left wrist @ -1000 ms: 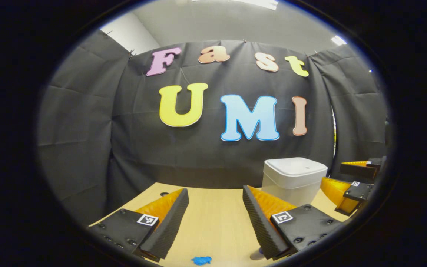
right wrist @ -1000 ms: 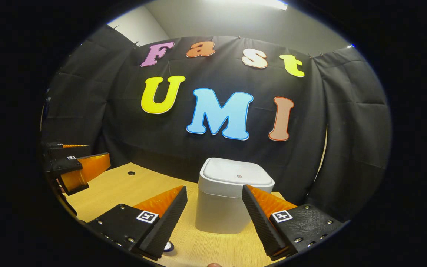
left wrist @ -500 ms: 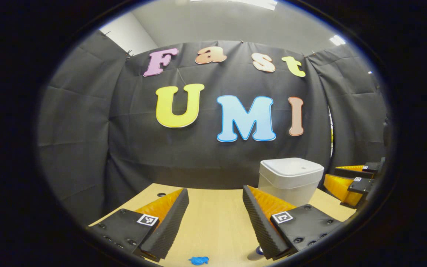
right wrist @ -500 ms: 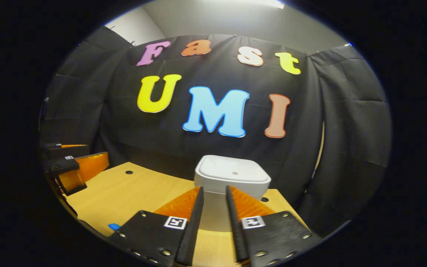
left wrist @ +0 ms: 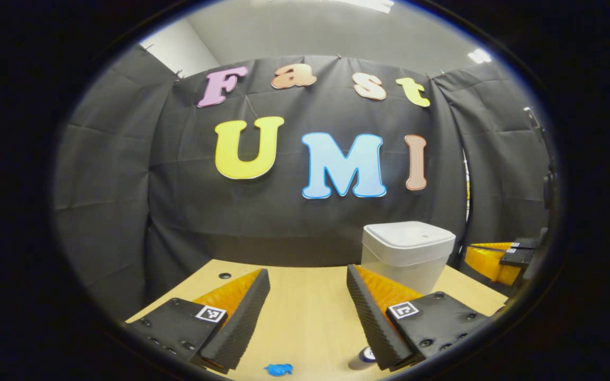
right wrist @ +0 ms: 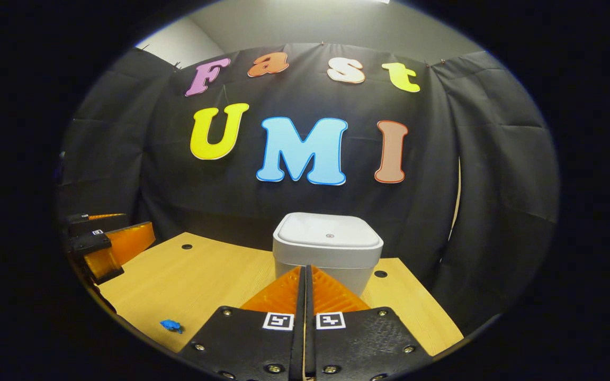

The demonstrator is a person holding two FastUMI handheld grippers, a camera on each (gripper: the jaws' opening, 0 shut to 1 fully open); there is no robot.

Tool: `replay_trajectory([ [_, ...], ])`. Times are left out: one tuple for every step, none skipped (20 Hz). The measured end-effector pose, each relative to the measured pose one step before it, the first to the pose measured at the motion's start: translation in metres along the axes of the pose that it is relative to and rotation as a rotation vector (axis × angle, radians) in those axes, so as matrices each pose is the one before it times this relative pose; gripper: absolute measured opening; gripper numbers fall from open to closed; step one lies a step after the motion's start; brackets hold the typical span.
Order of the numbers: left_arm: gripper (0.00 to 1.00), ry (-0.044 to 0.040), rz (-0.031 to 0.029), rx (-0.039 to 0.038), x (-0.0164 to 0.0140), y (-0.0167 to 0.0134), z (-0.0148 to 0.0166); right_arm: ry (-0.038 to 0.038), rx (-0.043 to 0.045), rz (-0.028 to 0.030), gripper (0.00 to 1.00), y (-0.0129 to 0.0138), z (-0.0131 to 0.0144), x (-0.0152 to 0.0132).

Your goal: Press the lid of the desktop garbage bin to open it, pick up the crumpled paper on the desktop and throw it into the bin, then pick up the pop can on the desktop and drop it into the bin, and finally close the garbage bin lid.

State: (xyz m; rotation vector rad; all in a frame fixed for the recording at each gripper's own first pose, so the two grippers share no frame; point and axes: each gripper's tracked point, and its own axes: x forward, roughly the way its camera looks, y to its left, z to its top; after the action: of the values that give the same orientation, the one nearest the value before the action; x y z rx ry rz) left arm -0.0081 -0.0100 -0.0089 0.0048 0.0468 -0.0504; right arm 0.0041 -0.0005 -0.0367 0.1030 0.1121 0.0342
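A: Item one, right gripper (right wrist: 305, 275): what had changed?

B: One second before, its fingers stood wide apart either side of the garbage bin's front; half a second before, a narrow gap; at this moment they met flat along their length, nothing between them; they touched nothing, and hung above the desk in front of the bin. Reading: a closed tip makes a blunt point for pressing, so the lid-opening step was being prepared, not begun.

A: Item two, garbage bin (right wrist: 328, 254)?

B: White, square, rounded corners; it stood upright at the far edge of the wooden desktop (right wrist: 220, 280), against the black cloth; lid (right wrist: 328, 237) down and flat, a small dot near its centre; it sat directly ahead of the closed tips and had drawn closer in the right gripper view over that second.

A: Item three, left gripper (left wrist: 308, 296)?

B: Fingers well apart, holding nothing and touching nothing; unchanged across the second; it waited to the left of the bin, which stood ahead and to its right.

A: Remaining task goods?

B: Crumpled paper (left wrist: 278, 369), small and blue, lay on the desk below the left gripper's fingers; pop can (left wrist: 362, 359), partly hidden behind the left gripper's right-hand finger, stood near the paper; both untouched. Nothing yet in the bin, by judgement.
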Motion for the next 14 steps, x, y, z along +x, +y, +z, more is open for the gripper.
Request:
replay_trajectory([
  [0.95, 0.00139, -0.00116, 0.00181, -0.00021, -0.00017, 0.00001, -0.00235, -0.00563, 0.03156, 0.01, 0.00575, 0.00039, 0.00085],
  [0.95, 0.00139, 0.00057, 0.00255, -0.00019, -0.00005, -0.00016, -0.00417, -0.01651, 0.05244, 0.01, 0.00859, 0.00027, 0.00294],
  [0.95, 0.00014, 0.00033, 0.00175, -0.00063, 0.00079, -0.0003, 0.00885, -0.02226, -0.00052, 0.01, 0.00102, -0.0032, -0.0025],
  [0.98, 0.00093, 0.0005, 0.00135, 0.00064, 0.00033, 0.00067, 0.00278, -0.0138, 0.01018, 0.0, -0.00395, 0.00183, 0.01125],
  [0.95, -0.00104, 0.00296, -0.00026, -0.0009, 0.00067, 0.00059, 0.0009, -0.00165, 0.00789, 0.0, -0.00003, 0.00066, -0.00061],
  [0.95, -0.00047, 0.00476, -0.00068, -0.00029, 0.00133, 0.00075, -0.00342, -0.00219, -0.0088, 0.0, -0.00332, 0.00347, 0.00476],
  [0.95, -0.00186, 0.00519, -0.00084, -0.00087, 0.00106, -0.00018, -0.00558, -0.00286, -0.00128, 0.0, -0.00243, 0.00446, 0.00562],
  [0.95, -0.00228, 0.00642, 0.00024, 0.00052, 0.00177, 0.00098, -0.01107, -0.00243, -0.0137, 0.0, -0.00347, 0.00398, 0.00504],
  [0.95, -0.00198, 0.00838, 0.00097, -0.00007, 0.0021, 0.00057, -0.01033, 0.00029, -0.01036, 0.0, -0.00466, 0.00394, 0.00526],
  [0.95, -0.00173, 0.00796, 0.0008, 0.00029, 0.00238, 0.00075, -0.00946, 0.0005, -0.01366, 0.0, -0.0041, 0.00363, 0.00676],
  [0.98, -0.00188, 0.00821, -0.00113, 0.00075, 0.00179, -0.00035, -0.00768, -0.00035, -0.0096, 0.0, -0.00453, 0.00363, 0.00699],
  [0.98, 0.00088, 0.00499, -0.00153, 0.00025, 0.0011, -0.00031, -0.01, 0.00082, -0.01421, 0.0, -0.00539, 0.00385, 0.00941],
  [0.95, 0.00014, 0.00601, -0.00216, 0.00016, 0.00179, -0.00019, -0.00943, 0.00219, -0.01081, 0.0, -0.00487, 0.004, 0.00786],
  [0.95, -0.00146, 0.00585, -0.00313, 0.00095, 0.00158, 0.00059, -0.00651, 0.00502, -0.01063, 0.0, -0.00397, 0.00155, 0.00766],
])
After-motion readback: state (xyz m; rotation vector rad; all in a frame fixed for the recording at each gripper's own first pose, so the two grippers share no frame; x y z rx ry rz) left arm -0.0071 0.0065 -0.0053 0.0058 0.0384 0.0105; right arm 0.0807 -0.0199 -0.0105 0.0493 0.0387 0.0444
